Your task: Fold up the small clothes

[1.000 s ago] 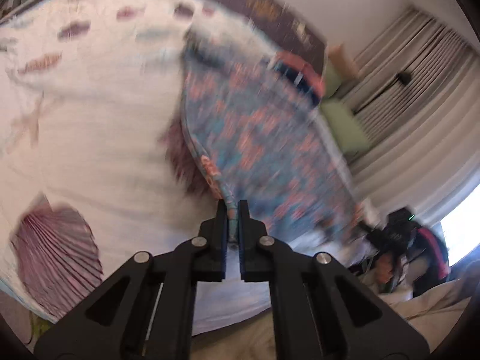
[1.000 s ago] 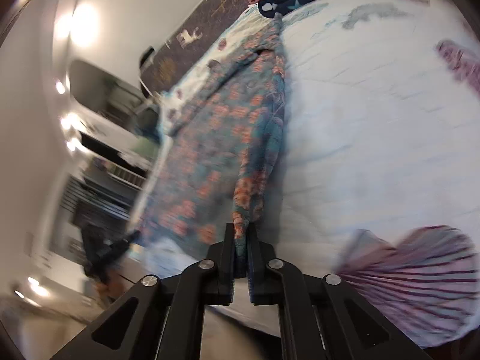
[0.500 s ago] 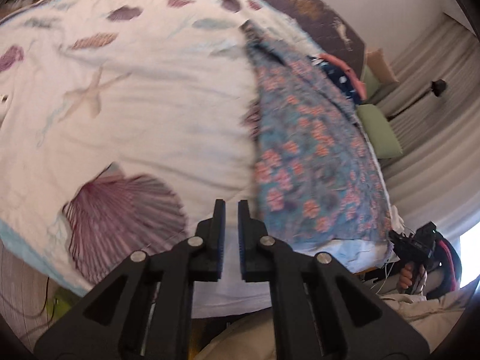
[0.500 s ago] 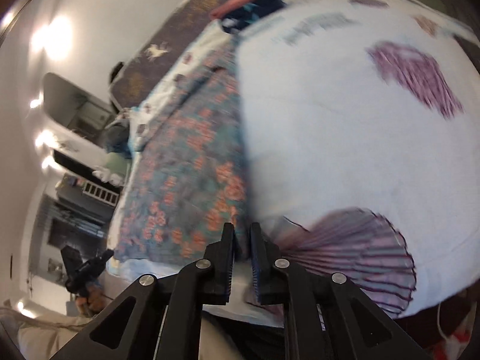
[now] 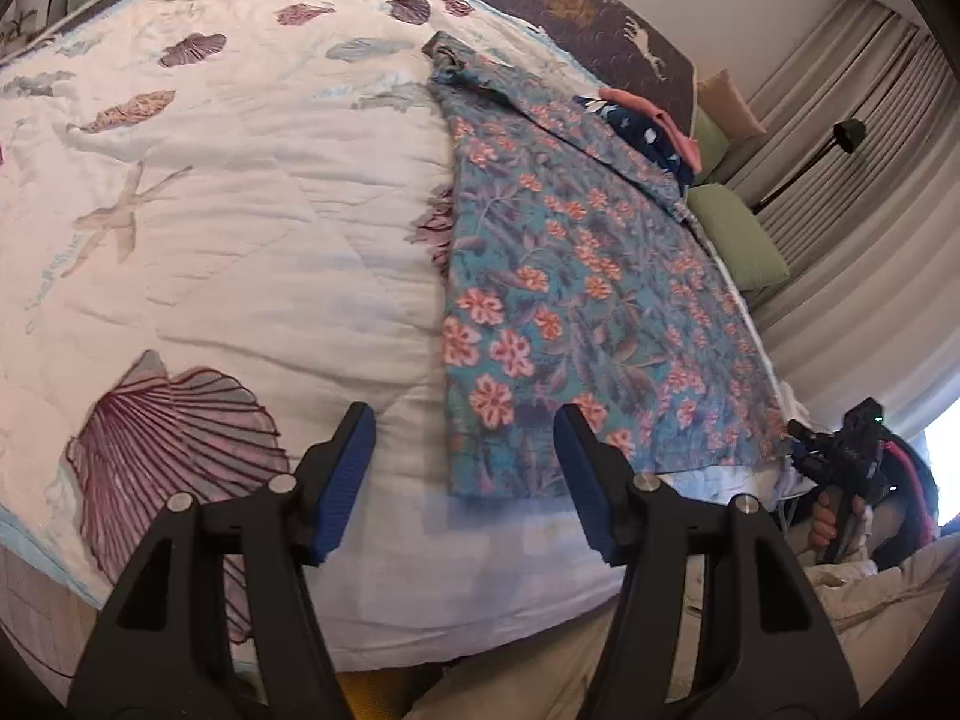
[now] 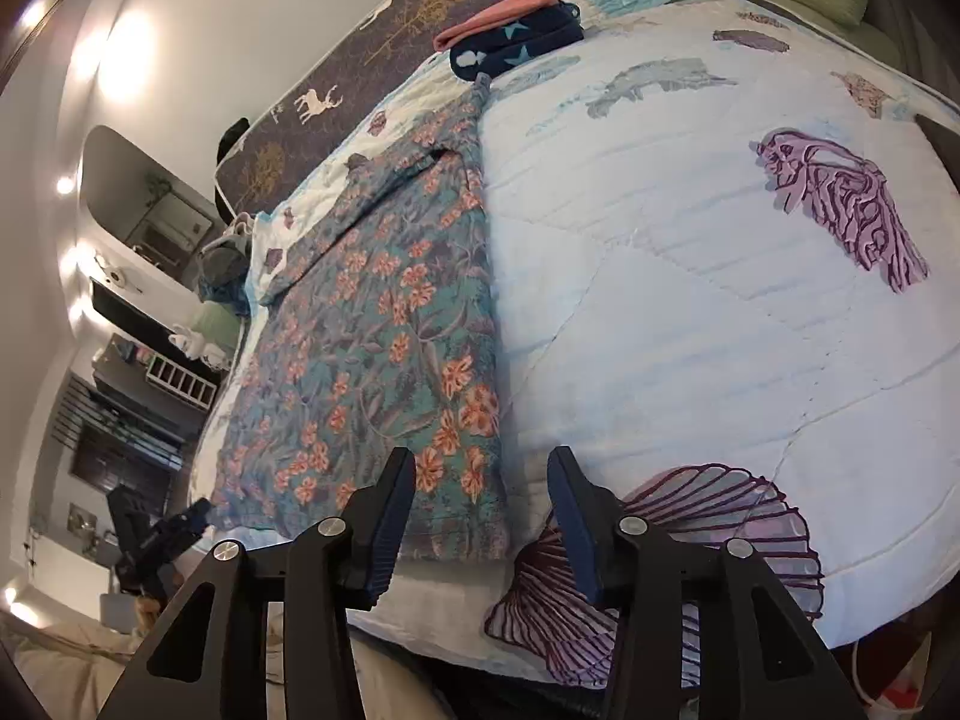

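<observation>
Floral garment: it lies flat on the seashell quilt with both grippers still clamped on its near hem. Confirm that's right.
Not quite. The floral garment does lie flat on the seashell quilt, but neither gripper clamps it: left gripper and right gripper jaws are opening, nothing pinched, per both wrist views.

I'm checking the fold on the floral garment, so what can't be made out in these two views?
- Underside layers of the floral garment: covered by its own top layer, both views.
- Its far sleeve: bunched, shape unclear, right wrist view.
- Folded clothes pile at the headboard: too small to count, both views.
- Quilt near edge: cut off behind the opening, empty left gripper.
</observation>
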Demonstrator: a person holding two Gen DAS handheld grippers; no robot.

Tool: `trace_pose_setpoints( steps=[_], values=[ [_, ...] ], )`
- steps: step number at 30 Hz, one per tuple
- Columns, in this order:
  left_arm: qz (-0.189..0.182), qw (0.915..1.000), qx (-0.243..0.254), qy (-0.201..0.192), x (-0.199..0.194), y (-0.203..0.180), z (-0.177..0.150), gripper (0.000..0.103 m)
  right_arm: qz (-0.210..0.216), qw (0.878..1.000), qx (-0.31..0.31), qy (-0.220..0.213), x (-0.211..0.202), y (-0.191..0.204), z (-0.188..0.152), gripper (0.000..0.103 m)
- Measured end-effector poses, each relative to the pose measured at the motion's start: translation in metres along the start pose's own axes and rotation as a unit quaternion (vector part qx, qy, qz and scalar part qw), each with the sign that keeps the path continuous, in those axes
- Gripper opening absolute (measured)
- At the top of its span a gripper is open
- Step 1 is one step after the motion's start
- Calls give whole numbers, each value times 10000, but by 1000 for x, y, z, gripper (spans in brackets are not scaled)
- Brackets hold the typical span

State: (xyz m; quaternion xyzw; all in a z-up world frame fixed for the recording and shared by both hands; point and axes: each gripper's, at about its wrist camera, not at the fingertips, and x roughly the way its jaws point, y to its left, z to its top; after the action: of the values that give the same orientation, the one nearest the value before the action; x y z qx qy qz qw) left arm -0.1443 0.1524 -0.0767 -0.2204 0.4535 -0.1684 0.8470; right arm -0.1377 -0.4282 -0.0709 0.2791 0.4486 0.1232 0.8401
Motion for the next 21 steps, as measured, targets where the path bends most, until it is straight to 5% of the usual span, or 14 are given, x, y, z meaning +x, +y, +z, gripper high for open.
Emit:
trace_pose_setpoints(
  steps=[14, 17, 19, 21],
  values=[
    [249, 9978, 598, -102, 15, -26, 2, 60, -79, 9987, -427, 256, 11, 9, 4, 61],
    [-30, 9980, 628, 77, 22, -29, 5, 7, -112, 9983, -525, 248, 15, 12, 5, 62],
    [-109, 9985, 507, 152, 26, -27, 6, 7, 10, 9990, -426, 137, 16, 10, 7, 62],
    [-106, 9986, 493, 140, 25, -27, 6, 7, 156, 9994, -308, 97, 17, 8, 9, 51]
  ],
)
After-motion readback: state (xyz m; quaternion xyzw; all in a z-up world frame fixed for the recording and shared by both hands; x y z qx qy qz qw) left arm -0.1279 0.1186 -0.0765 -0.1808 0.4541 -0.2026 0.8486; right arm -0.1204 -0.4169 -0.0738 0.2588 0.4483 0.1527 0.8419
